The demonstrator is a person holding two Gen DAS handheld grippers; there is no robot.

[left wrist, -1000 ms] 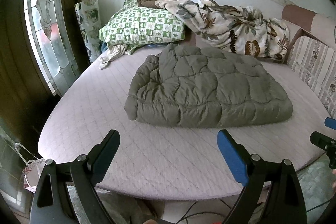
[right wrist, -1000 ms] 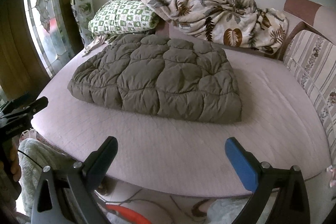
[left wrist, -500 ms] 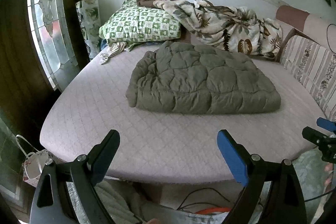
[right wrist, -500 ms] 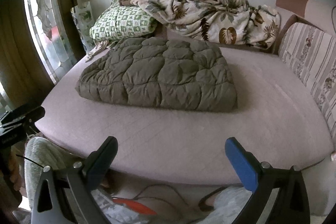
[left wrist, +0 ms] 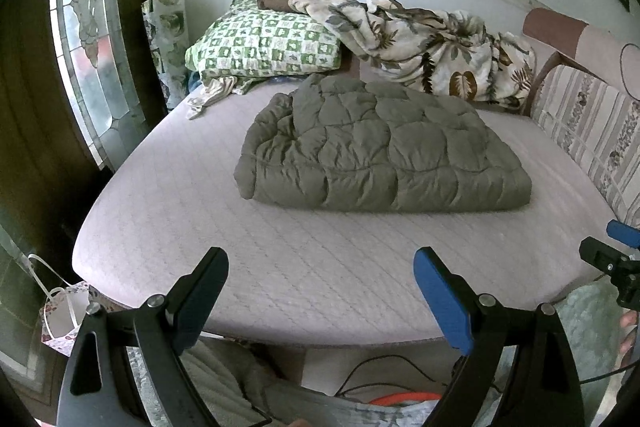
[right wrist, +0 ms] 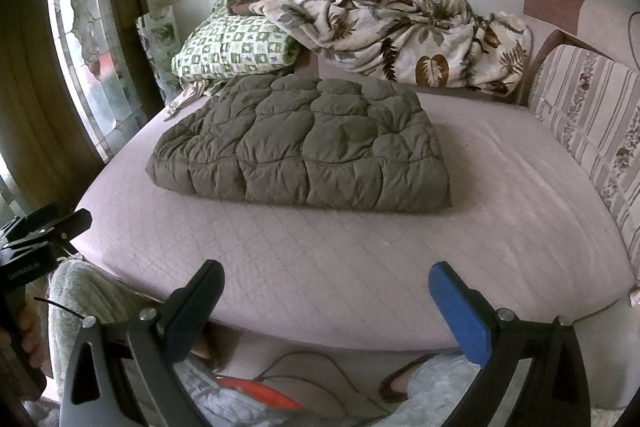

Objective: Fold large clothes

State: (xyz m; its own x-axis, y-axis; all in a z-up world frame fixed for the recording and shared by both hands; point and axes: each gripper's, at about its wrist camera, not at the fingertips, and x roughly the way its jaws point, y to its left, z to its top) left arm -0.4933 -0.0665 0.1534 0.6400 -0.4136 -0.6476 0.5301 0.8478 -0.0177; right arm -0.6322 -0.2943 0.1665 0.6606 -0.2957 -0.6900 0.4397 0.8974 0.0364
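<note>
On bed (left wrist: 168, 227) middle: folded olive quilted jacket (left wrist: 376, 151), leaf-print blanket (left wrist: 432, 43) behind; left hand-held gripper (left wrist: 320, 287) and right hand-held gripper (right wrist: 326, 301) both spread open, empty, at near edge

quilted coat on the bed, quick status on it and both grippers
Left gripper open, empty. Right gripper open, empty. Coat folded flat on bed, untouched. Nothing in the way.

Bare mattress (left wrist: 320, 267) fronts the folded quilt (left wrist: 380, 155); pillow (left wrist: 268, 45) perhaps crowds behind.
</note>
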